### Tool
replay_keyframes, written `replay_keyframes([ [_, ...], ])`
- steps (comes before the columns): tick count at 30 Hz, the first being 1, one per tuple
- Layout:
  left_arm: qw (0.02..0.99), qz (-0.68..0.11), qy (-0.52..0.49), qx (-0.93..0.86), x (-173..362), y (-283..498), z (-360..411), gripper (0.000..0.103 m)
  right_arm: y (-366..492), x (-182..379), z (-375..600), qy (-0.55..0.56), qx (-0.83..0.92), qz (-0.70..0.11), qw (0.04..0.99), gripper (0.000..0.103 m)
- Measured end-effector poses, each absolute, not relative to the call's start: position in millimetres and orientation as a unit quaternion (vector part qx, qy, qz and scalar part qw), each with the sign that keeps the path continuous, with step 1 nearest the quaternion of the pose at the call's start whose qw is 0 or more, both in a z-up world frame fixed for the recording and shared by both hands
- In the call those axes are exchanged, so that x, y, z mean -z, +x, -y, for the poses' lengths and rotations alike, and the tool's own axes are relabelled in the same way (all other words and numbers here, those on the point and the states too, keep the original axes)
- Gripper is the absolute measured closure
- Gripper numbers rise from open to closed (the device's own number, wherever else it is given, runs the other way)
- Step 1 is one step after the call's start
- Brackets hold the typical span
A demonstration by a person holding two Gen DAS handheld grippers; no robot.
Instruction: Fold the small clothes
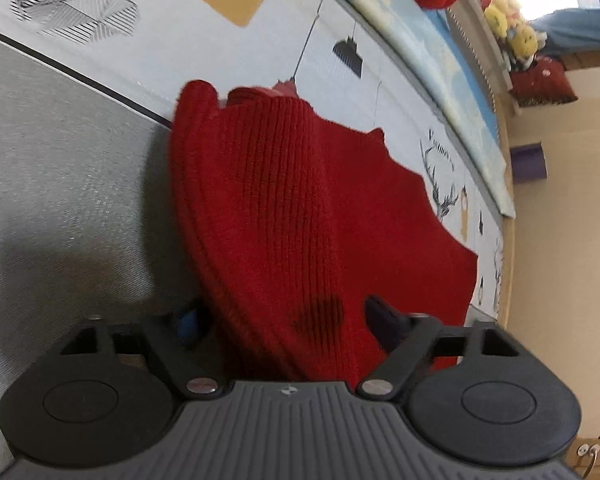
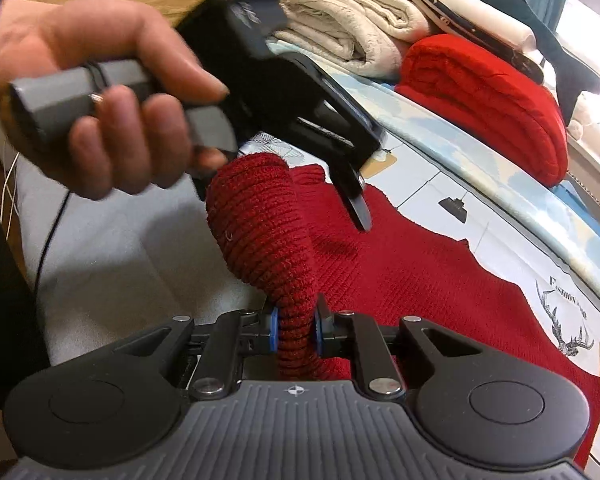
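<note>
My right gripper (image 2: 296,334) pinches the dark red ribbed knit garment (image 2: 400,272) between closed fingers, left gripper (image 1: 284,320) wide around it; lift evenly, avoid bunching.

The one clearly readable text is on the printed bedsheet (image 2: 500,240): in the right wrist view, above the black antlered deer drawing (image 2: 572,340), small black capitals spell "FASHION", followed by a second short word too blurred to read. In the left wrist view the same deer motif (image 1: 440,184) carries lettering beside it, too small and distorted to make out. The black body of the left gripper (image 2: 364,216), seen in the right wrist view, bears a pale marking on its top face, smeared by motion and illegible.
</note>
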State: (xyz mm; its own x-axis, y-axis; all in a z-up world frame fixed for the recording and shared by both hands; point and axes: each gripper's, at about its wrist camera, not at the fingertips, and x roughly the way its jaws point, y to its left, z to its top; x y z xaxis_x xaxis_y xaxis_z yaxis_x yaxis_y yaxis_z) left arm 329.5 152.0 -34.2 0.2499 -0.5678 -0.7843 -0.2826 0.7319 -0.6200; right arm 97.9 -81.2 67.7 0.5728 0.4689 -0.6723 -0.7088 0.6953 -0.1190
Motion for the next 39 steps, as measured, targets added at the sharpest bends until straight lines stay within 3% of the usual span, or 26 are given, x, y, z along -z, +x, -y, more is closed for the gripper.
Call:
replay_keyframes([
  [2, 0.714, -0.611, -0.328, 0.093, 37.4, 333.1, -148.7, 0.039, 99.2, -67.0, 77.9, -0.195, -0.343, -0.315, 0.863, 0.087],
  [4, 0.715, -0.618, -0.315, 0.087, 41.3, 333.6, -149.4, 0.066, 99.4, -65.8, 74.0, -0.196, -0.347, -0.319, 0.860, 0.087],
  [8, 0.725, -0.609, -0.310, 0.084, 34.0, 329.9, -163.7, 0.093, 102.3, -60.8, 60.0, -0.202, -0.361, -0.324, 0.851, 0.087],
  [9, 0.729, -0.603, -0.313, 0.087, 29.2, 327.4, -168.6, 0.094, 102.5, -60.5, 55.1, -0.202, -0.365, -0.324, 0.849, 0.087],
  [20, 0.754, -0.565, -0.327, 0.078, -21.4, 280.0, -233.3, 0.092, 88.2, -99.2, 35.4, -0.100, -0.441, -0.278, 0.848, 0.088],
  [24, 0.768, -0.541, -0.339, 0.052, -37.0, 271.0, -245.6, 0.062, 96.7, -102.4, 49.8, -0.059, -0.414, -0.299, 0.858, 0.088],
  [30, 0.805, -0.436, -0.400, 0.049, -74.2, 268.2, -244.4, 0.062, 125.0, -105.8, 137.7, 0.094, -0.297, -0.335, 0.889, 0.089],
  [34, 0.798, -0.470, -0.373, 0.054, -69.0, 283.0, -210.7, 0.062, 121.1, -93.3, 214.6, 0.161, -0.202, -0.355, 0.898, 0.090],
  [39, 0.804, -0.518, -0.269, 0.110, -67.8, 298.4, -143.8, 0.062, 92.6, -55.5, 303.1, 0.211, -0.075, -0.407, 0.886, 0.090],
])
